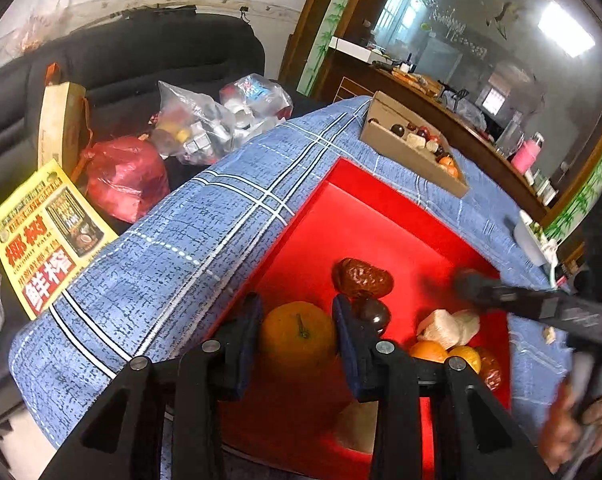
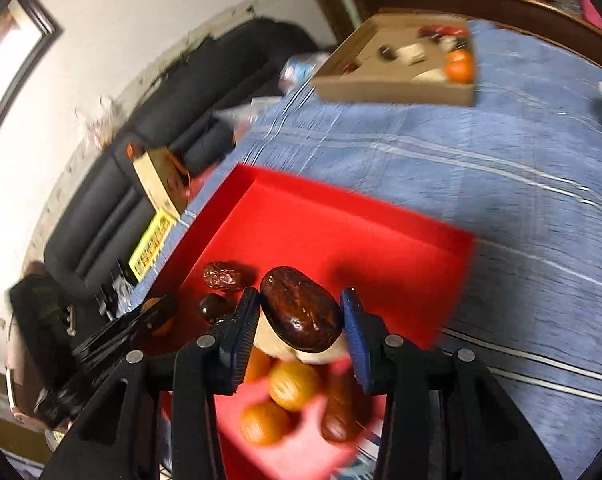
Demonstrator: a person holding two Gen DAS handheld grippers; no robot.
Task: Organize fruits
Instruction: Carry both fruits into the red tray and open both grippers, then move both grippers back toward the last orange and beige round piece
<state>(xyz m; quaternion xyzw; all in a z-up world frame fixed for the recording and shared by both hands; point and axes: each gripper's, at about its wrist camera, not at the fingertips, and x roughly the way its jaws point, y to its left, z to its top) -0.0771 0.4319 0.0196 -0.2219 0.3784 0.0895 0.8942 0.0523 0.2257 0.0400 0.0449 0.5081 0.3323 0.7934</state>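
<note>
My left gripper point(image 1: 297, 320) is shut on an orange mandarin point(image 1: 297, 344), held over the near part of the red box point(image 1: 333, 170). In the box lie a wrinkled brown date point(image 1: 363, 278), a dark round fruit point(image 1: 375, 314), white pieces point(image 1: 449, 326) and small oranges point(image 1: 429, 350). In the right wrist view my right gripper point(image 2: 301, 300) is shut on a glossy dark date point(image 2: 297, 314) above the red box point(image 2: 341, 196), over small oranges point(image 2: 293, 384). The right gripper point(image 1: 501, 294) is blurred at the box's right side in the left wrist view.
A cardboard tray point(image 1: 401, 152) point(image 2: 397, 90) with several more fruits stands farther back on the blue checked cloth point(image 1: 205, 216). Beyond the table's left edge are a dark sofa point(image 1: 141, 52), plastic bags point(image 1: 197, 124) and a yellow flyer point(image 1: 45, 236). A hand point(image 1: 561, 432) shows at lower right.
</note>
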